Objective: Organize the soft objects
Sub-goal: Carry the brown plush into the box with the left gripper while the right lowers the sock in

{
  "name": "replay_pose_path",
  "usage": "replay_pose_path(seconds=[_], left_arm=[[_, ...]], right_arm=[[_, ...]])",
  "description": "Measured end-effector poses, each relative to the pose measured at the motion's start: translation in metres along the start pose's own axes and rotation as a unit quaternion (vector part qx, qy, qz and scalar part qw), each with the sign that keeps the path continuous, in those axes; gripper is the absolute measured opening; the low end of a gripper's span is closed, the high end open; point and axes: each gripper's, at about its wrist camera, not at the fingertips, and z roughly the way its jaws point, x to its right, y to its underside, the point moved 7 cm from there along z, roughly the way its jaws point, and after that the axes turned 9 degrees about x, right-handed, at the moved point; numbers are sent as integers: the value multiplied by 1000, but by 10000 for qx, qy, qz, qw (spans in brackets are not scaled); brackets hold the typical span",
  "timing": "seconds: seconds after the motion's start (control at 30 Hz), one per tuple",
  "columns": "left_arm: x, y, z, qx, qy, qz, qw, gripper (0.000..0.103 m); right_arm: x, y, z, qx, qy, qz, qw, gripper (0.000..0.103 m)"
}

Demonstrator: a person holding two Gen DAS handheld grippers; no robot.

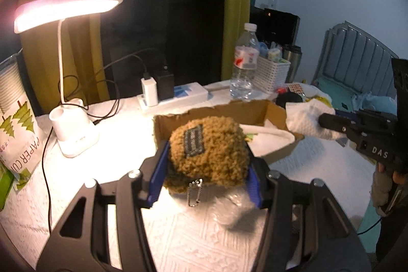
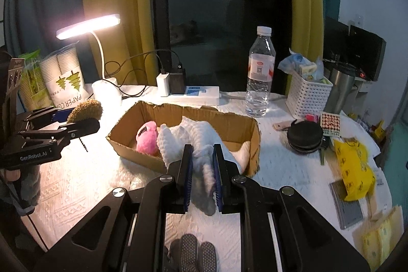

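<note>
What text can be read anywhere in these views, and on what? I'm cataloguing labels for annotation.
"PAPER CU", cut off: paper cup sleeve, beside the lamp.
"GenRobot.AI": left gripper body, right wrist view.
"DAS": right gripper body, left wrist view.
Water bottle label: too small to read.
Grey patch on the brown fuzzy pouch: blurred, unreadable.
Yellow bag print: unreadable.

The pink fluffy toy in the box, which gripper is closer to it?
Right. The right gripper holds a white cloth just beside the pink toy, while the left gripper holds a brown pouch outside the cardboard box.
</note>
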Motion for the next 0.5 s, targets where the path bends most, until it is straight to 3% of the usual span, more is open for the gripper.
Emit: replay_pose_path(seconds=[0.5], left_arm=[[-13,9,46,-148,-105,-292,9994,55]], right_arm=[[12,-4,46,-131,-99,90,9998,16]])
